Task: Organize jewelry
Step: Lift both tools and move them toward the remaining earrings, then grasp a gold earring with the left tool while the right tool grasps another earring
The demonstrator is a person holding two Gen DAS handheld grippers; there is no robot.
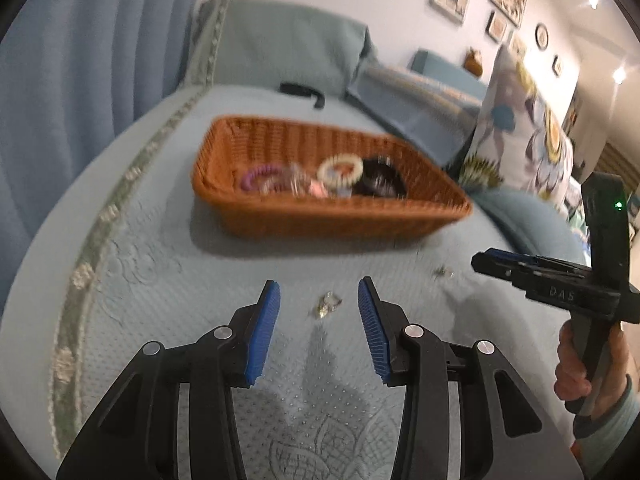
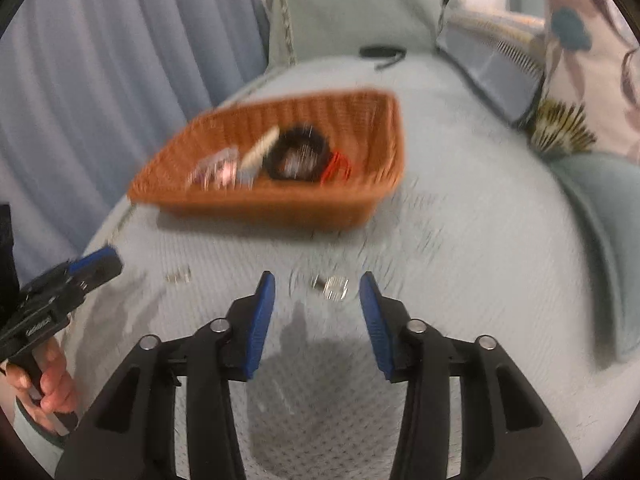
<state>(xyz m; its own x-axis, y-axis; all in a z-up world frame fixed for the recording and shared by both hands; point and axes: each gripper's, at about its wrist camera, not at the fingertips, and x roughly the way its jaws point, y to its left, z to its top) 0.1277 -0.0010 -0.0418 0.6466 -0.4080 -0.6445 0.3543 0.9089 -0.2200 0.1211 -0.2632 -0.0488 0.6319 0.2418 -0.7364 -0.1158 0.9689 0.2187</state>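
Observation:
A small silver-gold jewelry piece (image 1: 328, 305) lies on the pale blue quilted bedspread, between the blue pads of my left gripper (image 1: 318, 284), which is open and not touching it. A second small silver piece (image 2: 334, 286) lies just ahead of my open right gripper (image 2: 317, 276), between its fingertips and untouched. Each wrist view also shows the other gripper from the side: the right gripper (image 1: 486, 260) and the left gripper (image 2: 108, 258). Behind both stands an orange wicker basket (image 1: 320, 216) holding a purple bracelet (image 1: 260, 176), a cream beaded bracelet (image 1: 340, 170) and a black ring-shaped item (image 1: 380, 184).
Blue curtains (image 1: 80, 60) hang on the left. A green headboard cushion (image 1: 280, 44) and a black strap (image 1: 300, 90) lie behind the basket. A floral pillow (image 1: 520, 128) and folded blue bedding (image 2: 592, 240) sit at the right. A hand (image 1: 580, 376) holds the right gripper's handle.

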